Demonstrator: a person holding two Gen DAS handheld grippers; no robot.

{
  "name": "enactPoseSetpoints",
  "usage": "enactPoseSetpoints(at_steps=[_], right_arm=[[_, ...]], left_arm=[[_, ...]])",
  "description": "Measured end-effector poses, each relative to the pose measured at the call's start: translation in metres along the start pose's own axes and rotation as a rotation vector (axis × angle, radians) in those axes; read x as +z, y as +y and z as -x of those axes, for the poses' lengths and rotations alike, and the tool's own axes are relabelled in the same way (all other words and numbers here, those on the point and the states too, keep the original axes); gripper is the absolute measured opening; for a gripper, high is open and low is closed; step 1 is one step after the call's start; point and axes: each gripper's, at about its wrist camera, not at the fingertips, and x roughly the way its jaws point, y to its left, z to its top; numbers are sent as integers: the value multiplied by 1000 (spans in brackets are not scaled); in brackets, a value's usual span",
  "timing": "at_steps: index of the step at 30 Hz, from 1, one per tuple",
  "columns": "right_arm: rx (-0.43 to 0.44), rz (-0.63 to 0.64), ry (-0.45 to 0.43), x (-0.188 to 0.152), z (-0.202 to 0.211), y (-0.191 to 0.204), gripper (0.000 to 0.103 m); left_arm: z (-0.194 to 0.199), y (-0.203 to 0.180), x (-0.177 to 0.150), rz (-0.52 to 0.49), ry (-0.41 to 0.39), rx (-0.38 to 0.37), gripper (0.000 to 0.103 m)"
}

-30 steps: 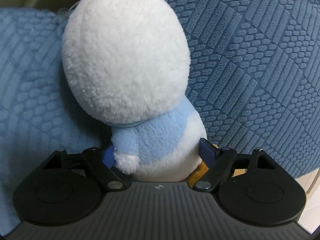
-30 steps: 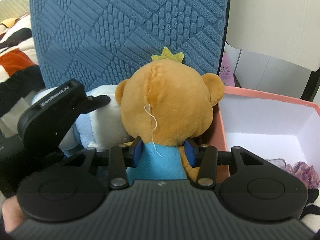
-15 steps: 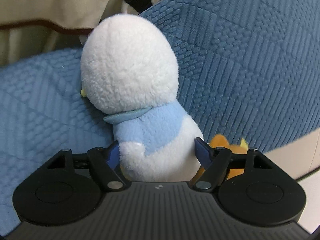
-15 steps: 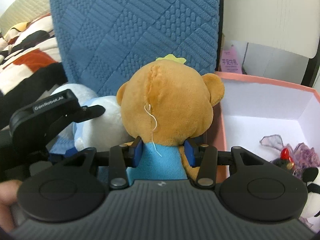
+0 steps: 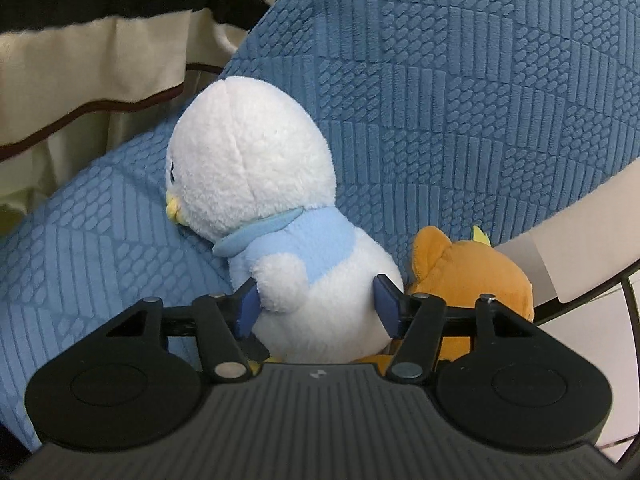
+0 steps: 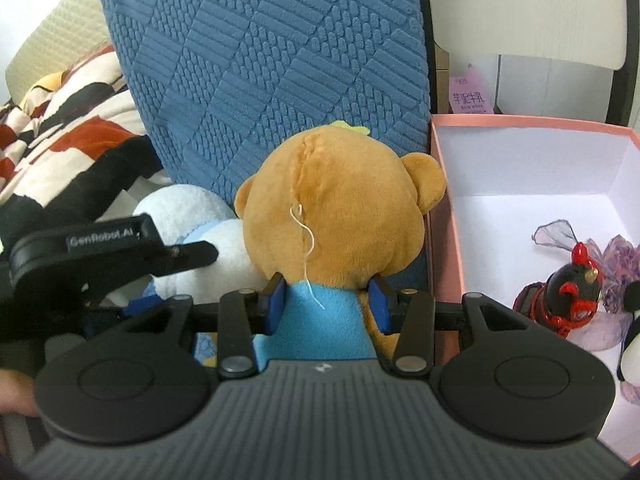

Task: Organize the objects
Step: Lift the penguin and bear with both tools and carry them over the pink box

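Left tool (image 5: 318,306) just closed onto penguin plush (image 5: 276,200); right tool (image 6: 330,306) clamps bear (image 6: 340,216); pink box (image 6: 444,240) right view only.

Deep blue cushion with embossed geometric quilting (image 6: 276,64), cream curtain-like fabric with dark brown trim (image 5: 92,80), patterned red, black and white blanket (image 6: 68,136), white panel (image 6: 528,8)

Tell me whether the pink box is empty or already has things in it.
Not empty. The pink box is open on top, and a red and black toy with purple gauzy fabric lies inside; most of its white floor is bare.
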Motion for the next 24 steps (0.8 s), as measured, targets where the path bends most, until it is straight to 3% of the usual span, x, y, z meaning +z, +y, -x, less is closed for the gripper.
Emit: enactPoseSetpoints(at_steps=[1,3,9,15,18,24], right_arm=[[-3,5,-4,0,1,0,47],[-10,10,-8,0,1,-1,47],[-21,-19,15,-3,-7,-9,47],[-17,-27,23,0,-12,-14,47],[-25,-30,35,1,-19,-14,47],[-19,-41,44,2,-25,-17,47]], left_arm=[[0,1,-2,15,1,1,70],[-2,2,-6,47,11,2,87],[-16,-2,-14,189,-4,31,98],[-34,2,-15,284,-28,112,99],[-44,9,-15,327,-27,78,99],[-42,1,-14,235,-41,86,93]])
